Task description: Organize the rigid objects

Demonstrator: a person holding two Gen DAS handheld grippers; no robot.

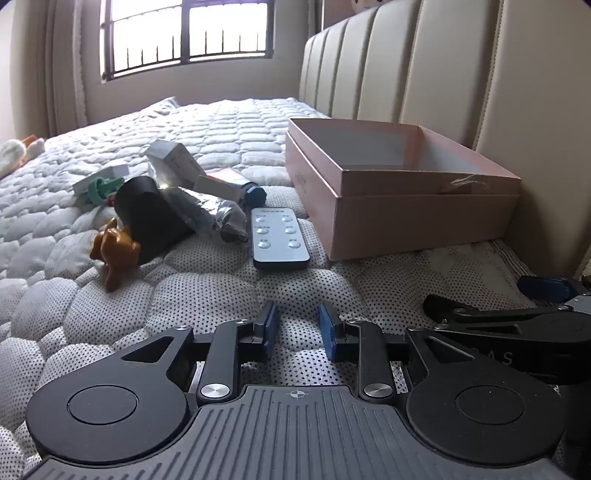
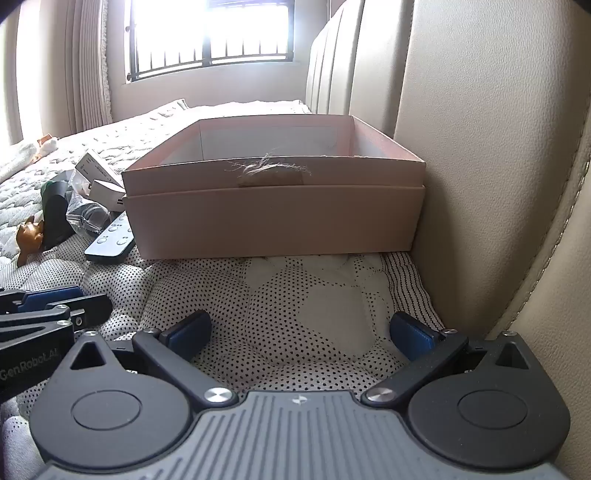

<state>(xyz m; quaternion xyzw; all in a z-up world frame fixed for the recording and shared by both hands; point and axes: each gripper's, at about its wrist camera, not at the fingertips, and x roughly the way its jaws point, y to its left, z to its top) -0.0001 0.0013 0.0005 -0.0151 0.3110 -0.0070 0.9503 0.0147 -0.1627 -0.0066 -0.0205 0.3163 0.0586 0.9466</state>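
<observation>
An open pink box (image 1: 406,206) sits on the mattress against the headboard; it also shows in the right wrist view (image 2: 273,221). Left of it lies a grey remote (image 1: 277,236), a black cylinder (image 1: 151,218), a brown toy figure (image 1: 114,251), a crinkled foil packet (image 1: 210,210), small white cartons (image 1: 177,158) and a green piece (image 1: 103,186). My left gripper (image 1: 298,326) is open and empty, low over the mattress, short of the remote. My right gripper (image 2: 299,332) is wide open and empty, facing the box's near wall. The remote (image 2: 110,242) and toy (image 2: 29,236) show at left there.
A padded beige headboard (image 1: 424,74) runs along the right side. A barred window (image 1: 184,33) is at the far end. A plush toy (image 1: 18,151) lies at the far left. The right gripper's body (image 1: 517,332) sits beside my left gripper.
</observation>
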